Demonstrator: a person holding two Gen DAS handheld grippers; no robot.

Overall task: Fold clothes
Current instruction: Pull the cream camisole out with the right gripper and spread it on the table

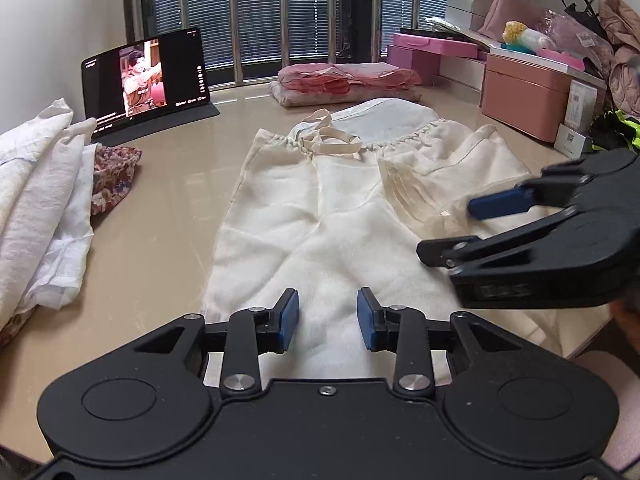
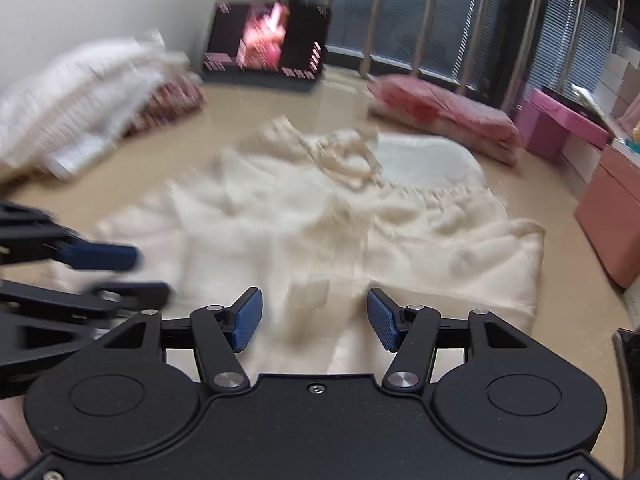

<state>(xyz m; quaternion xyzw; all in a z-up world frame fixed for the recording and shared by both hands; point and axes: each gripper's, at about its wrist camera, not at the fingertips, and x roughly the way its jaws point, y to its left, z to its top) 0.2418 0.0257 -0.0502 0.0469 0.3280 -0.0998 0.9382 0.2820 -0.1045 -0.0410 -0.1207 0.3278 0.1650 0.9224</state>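
We've got the cream trousers (image 1: 320, 216) spread flat, unfolded, on the table (image 1: 168, 216), left gripper (image 1: 328, 318) and right gripper (image 2: 315, 320) both released above them, nothing grasped.

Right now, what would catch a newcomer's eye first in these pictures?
The cream drawstring trousers spread flat mid-table, with the left gripper and right gripper poised open over them. Behind, at the left, a propped tablet plays a video beside a heap of white clothes.
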